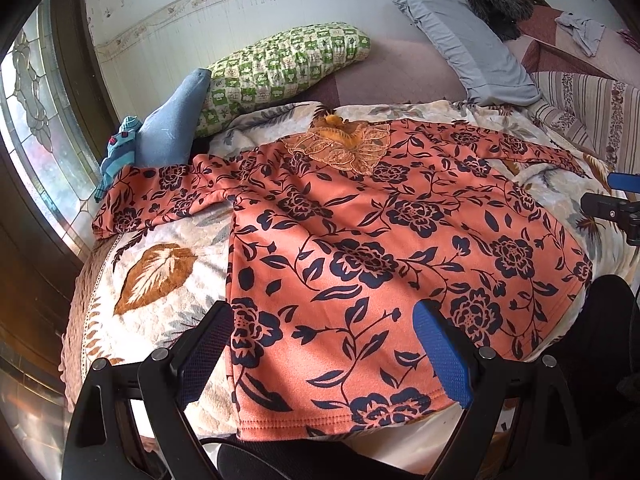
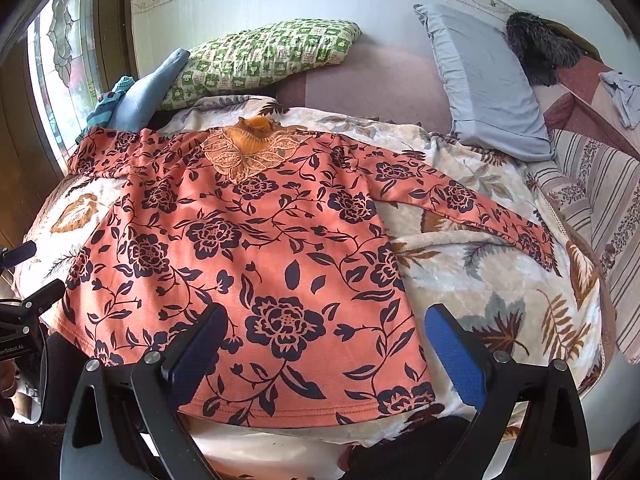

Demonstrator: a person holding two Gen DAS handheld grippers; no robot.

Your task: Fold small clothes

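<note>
An orange long-sleeved top with dark navy flowers (image 1: 360, 240) lies flat, face up, on a leaf-patterned blanket (image 1: 160, 280). Both sleeves are spread out; its lace collar (image 1: 344, 148) points to the wall. My left gripper (image 1: 324, 344) is open and empty, hovering over the top's lower left hem corner. My right gripper (image 2: 324, 344) is open and empty over the lower right hem corner of the top (image 2: 248, 248). The right gripper's tip shows at the right edge of the left wrist view (image 1: 616, 200); the left gripper shows at the left edge of the right wrist view (image 2: 24, 280).
A green checked pillow (image 1: 280, 68), a grey-blue pillow (image 1: 472, 48) and a blue folded cloth (image 1: 172, 124) lie by the wall. A dark fur item (image 2: 540, 52) and a striped quilt (image 2: 600, 208) are to the right. A window (image 1: 36, 128) is on the left.
</note>
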